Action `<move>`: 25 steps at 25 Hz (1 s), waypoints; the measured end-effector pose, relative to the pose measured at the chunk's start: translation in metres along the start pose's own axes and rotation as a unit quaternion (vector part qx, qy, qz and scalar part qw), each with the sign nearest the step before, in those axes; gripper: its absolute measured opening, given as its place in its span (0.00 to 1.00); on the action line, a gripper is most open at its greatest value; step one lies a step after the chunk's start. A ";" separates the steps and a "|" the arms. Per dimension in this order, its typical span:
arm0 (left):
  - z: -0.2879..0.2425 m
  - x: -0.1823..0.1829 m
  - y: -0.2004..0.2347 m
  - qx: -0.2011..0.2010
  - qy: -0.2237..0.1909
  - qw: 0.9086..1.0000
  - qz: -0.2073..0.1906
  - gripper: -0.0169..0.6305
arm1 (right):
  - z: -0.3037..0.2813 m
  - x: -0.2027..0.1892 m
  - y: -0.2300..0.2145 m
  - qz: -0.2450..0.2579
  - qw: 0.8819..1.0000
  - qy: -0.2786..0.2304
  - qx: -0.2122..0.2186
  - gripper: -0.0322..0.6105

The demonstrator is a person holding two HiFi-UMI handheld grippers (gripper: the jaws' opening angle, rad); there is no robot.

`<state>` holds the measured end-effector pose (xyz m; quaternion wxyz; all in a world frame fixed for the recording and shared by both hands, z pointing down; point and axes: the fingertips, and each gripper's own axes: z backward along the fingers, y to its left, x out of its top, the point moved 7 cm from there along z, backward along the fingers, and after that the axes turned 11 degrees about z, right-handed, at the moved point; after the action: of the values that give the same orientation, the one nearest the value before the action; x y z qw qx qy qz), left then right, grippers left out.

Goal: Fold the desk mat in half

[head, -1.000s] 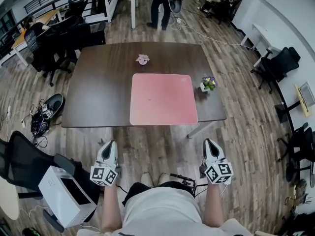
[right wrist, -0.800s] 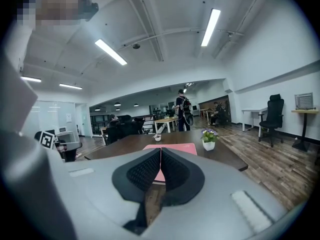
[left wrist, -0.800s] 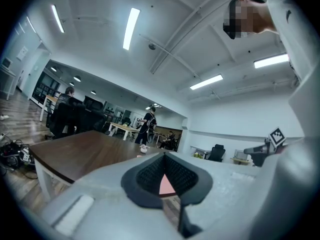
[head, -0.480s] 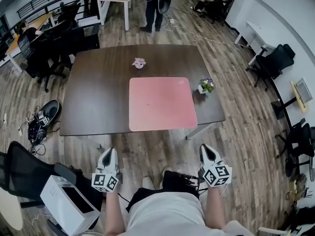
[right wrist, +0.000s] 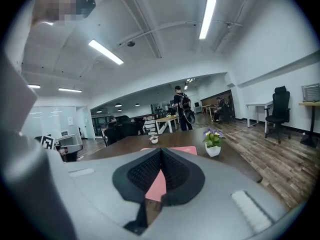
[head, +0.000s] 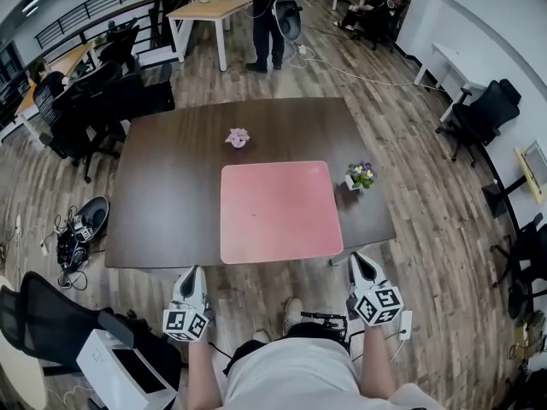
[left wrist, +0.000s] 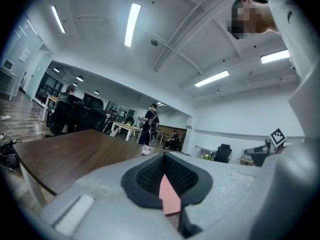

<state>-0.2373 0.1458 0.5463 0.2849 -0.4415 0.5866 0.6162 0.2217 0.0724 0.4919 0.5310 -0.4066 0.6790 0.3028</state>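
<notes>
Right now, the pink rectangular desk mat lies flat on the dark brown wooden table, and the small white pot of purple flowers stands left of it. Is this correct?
One detail is wrong: the head view shows the white pot of purple flowers standing right of the pink desk mat, not left. The mat does lie flat on the dark brown wooden table.

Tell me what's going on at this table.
A person stands at the near edge of a dark table with a gripper in each hand. A pink desk mat lies flat and unfolded on it, with a small flower pot to its right. The left gripper and right gripper are both shut and empty, near the table's edge, touching nothing. The fold has not begun.
</notes>
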 end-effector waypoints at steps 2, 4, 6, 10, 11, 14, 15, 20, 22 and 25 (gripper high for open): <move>-0.020 0.005 -0.005 0.001 -0.003 1.000 -0.007 0.03 | -0.010 0.003 -0.017 0.013 1.000 0.002 -0.001 0.04; -0.042 0.009 -0.012 0.000 -0.007 1.000 -0.012 0.03 | -0.019 0.006 -0.036 0.024 1.000 0.003 -0.002 0.04; -0.062 0.013 -0.017 0.000 -0.009 1.000 -0.017 0.03 | -0.027 0.008 -0.053 0.026 1.000 0.001 -0.004 0.04; -0.096 0.010 -0.030 0.002 -0.006 1.000 -0.026 0.03 | -0.036 0.008 -0.086 0.025 1.000 -0.004 -0.005 0.05; -0.103 0.008 -0.034 0.003 -0.005 1.000 -0.027 0.03 | -0.036 0.007 -0.095 0.021 1.000 -0.004 -0.005 0.04; -0.122 0.008 -0.043 0.006 -0.005 0.999 -0.032 0.03 | -0.040 0.005 -0.114 0.010 1.000 -0.004 -0.004 0.04; -0.128 0.008 -0.045 0.007 -0.006 0.999 -0.033 0.03 | -0.042 0.005 -0.119 0.010 1.000 -0.003 -0.002 0.05; -0.150 0.009 -0.046 0.009 0.006 0.999 -0.037 0.03 | -0.053 0.006 -0.132 0.013 1.000 0.007 -0.001 0.04; -0.154 0.009 -0.042 0.011 0.012 0.999 -0.034 0.03 | -0.057 0.003 -0.133 0.005 1.000 0.010 -0.003 0.05; -0.165 0.011 -0.033 0.011 0.018 0.999 -0.036 0.03 | -0.066 0.002 -0.134 -0.003 1.000 0.011 -0.010 0.04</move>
<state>-0.1795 -0.0121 0.5338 0.3011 -0.4707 0.5819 0.5909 0.3073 -0.0490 0.5094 0.5202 -0.4172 0.6807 0.3033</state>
